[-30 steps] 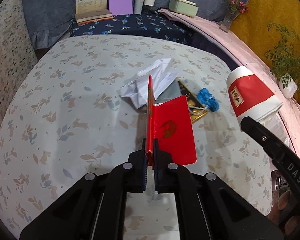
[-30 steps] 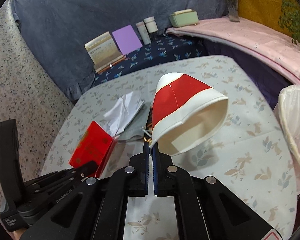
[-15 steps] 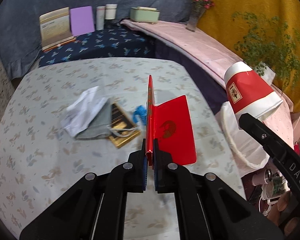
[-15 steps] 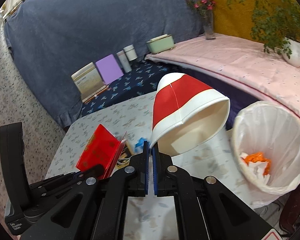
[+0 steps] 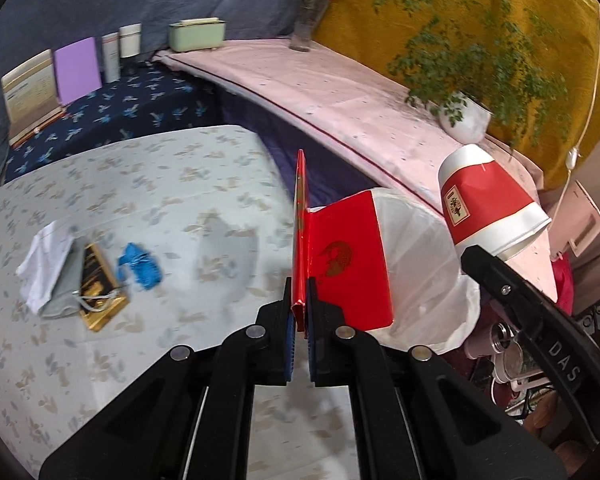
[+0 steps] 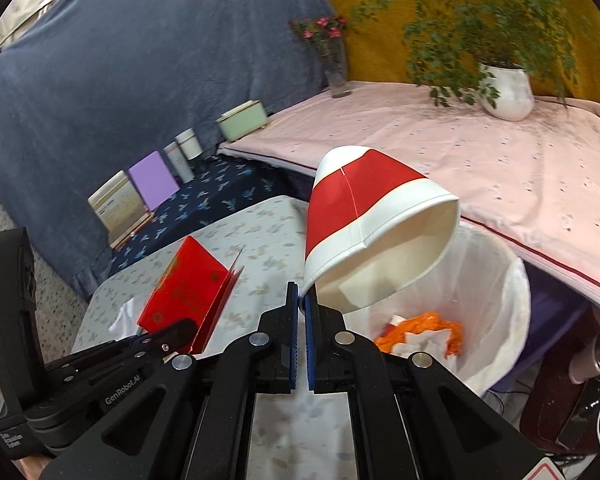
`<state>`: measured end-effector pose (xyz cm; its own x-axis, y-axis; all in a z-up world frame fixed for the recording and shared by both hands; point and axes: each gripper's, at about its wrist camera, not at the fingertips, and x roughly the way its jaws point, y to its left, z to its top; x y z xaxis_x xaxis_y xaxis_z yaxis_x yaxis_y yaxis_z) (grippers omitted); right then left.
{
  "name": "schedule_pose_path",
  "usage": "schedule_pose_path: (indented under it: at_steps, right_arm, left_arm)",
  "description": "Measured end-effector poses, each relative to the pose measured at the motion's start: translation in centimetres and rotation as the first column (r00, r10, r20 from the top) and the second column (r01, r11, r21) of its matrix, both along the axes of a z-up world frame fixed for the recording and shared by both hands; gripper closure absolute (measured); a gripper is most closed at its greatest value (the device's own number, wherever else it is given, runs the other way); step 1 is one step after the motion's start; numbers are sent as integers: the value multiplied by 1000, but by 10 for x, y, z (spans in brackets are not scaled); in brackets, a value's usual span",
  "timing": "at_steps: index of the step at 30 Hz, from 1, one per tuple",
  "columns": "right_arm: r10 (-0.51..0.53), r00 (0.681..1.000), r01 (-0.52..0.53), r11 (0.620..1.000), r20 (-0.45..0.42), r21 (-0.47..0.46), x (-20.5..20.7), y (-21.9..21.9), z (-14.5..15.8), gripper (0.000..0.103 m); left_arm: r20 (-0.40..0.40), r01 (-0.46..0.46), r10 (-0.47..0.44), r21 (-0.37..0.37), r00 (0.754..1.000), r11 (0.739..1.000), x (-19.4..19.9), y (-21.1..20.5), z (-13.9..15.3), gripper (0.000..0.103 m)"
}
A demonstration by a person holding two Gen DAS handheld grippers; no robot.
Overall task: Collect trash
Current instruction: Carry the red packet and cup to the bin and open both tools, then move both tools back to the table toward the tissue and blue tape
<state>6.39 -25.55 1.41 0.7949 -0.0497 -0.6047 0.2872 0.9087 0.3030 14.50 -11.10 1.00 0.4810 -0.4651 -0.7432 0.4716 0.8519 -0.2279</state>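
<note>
The left gripper [image 5: 299, 312] is clamped on the lower edge of a folded glossy red card packet [image 5: 340, 256]; we see its jaws closed on the fold, with one flap standing edge-on and the other spread to the right. The packet hangs in the air at the near rim of a round waste bin lined with a white plastic bag [image 5: 428, 280], partly covering the bin's mouth in the left wrist view.

The right gripper [image 6: 301, 300] is pinched shut on the rim of a red-and-white paper cup [image 6: 364, 232]. The cup is held tilted, base up and away, with its open mouth facing down and to the right over the bin [image 6: 492, 312]. In the bin we see crumpled orange and white waste [image 6: 420, 334].

To the left of the bin lies the worktop [image 5: 148, 184], covered with a pale cloth printed with leaves. On it, well apart from both grippers, lie a crumpled white paper [image 5: 44, 260], a grey pouch [image 5: 62, 296] touching it, a black-and-gold flat packet [image 5: 100, 296] and a small blue wrapper [image 5: 140, 266] just beside that packet.

Beyond the worktop we note a surface draped in pink cloth [image 6: 480, 160] carrying a white potted plant [image 6: 504, 92].
</note>
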Motion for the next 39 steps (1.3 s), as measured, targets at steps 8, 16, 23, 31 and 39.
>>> schedule_pose_path:
  at_steps: [8, 16, 23, 31, 39]
  right_arm:
    - [-62, 998, 63, 998, -32, 20, -10, -40, -15, 99]
    - [-91, 993, 94, 995, -70, 42, -11, -61, -33, 99]
    - [-94, 992, 98, 994, -83, 47, -8, -71, -41, 96]
    - [-96, 993, 99, 994, -76, 44, -4, -67, -40, 88]
    - [-91, 994, 93, 995, -54, 32, -2, -61, -30, 79]
  left_arm:
    - [-24, 97, -97, -5, 995, 995, -1, -53, -9, 99]
    - [-44, 155, -156, -23, 987, 988, 6, -89, -17, 96]
    - [-57, 127, -130, -58, 990, 990, 15, -94, -23, 66]
    - [-44, 98, -100, -48, 994, 994, 19, -86, -20, 58]
    - [-44, 48, -51, -53, 998, 997, 24, -62, -20, 56]
